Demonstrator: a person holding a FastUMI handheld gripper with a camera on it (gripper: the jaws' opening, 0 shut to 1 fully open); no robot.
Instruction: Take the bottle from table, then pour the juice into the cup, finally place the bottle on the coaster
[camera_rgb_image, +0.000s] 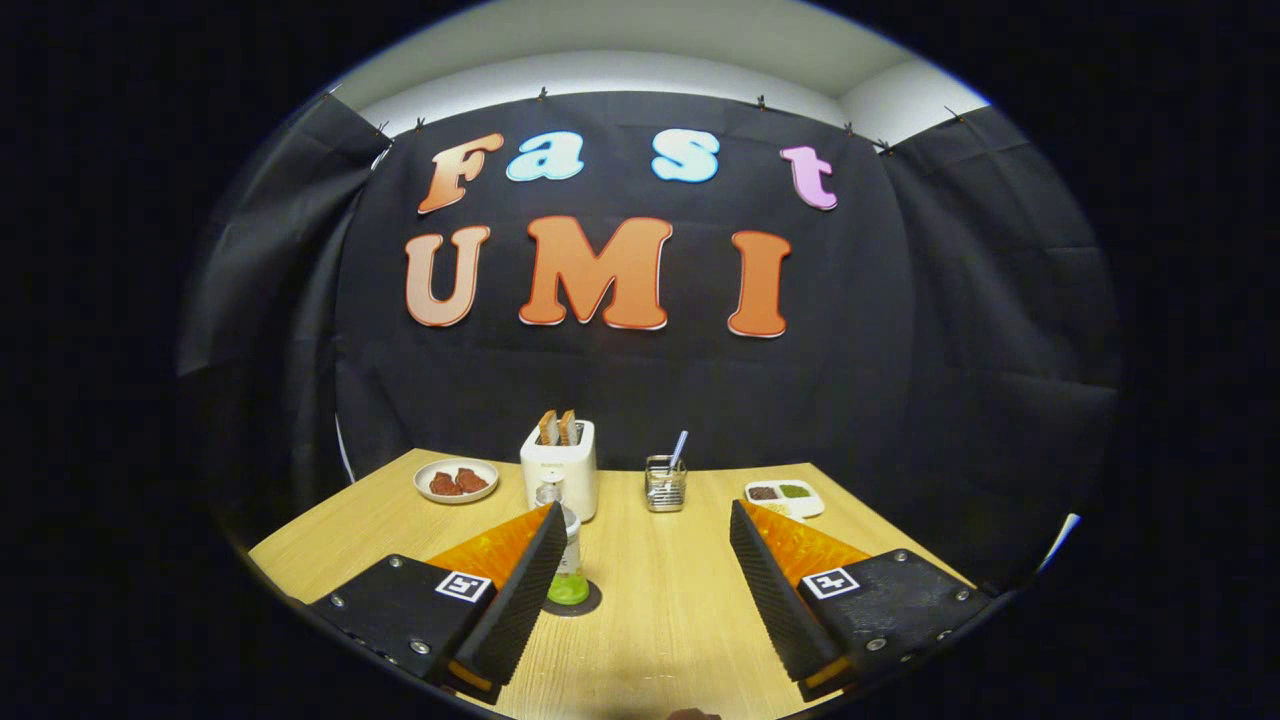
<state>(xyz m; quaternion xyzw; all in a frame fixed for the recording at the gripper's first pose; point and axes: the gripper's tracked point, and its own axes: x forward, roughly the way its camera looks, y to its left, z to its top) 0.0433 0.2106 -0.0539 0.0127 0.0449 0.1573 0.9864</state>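
Note:
A small clear bottle (568, 560) with a little green juice at its bottom stands upright on a dark round coaster (592, 603) on the wooden table (660, 600). It is right beside the inner face of the left finger, which hides part of it. My gripper (646, 514) is open wide, with nothing between its fingers but bare table. A metal cup (665, 486) with a straw in it stands beyond the fingertips, near the table's far edge.
A white toaster (560, 466) with two slices of toast stands just behind the bottle. A plate of meat pieces (456, 480) sits to the toaster's left. A small white sauce dish (785, 497) lies beyond the right finger.

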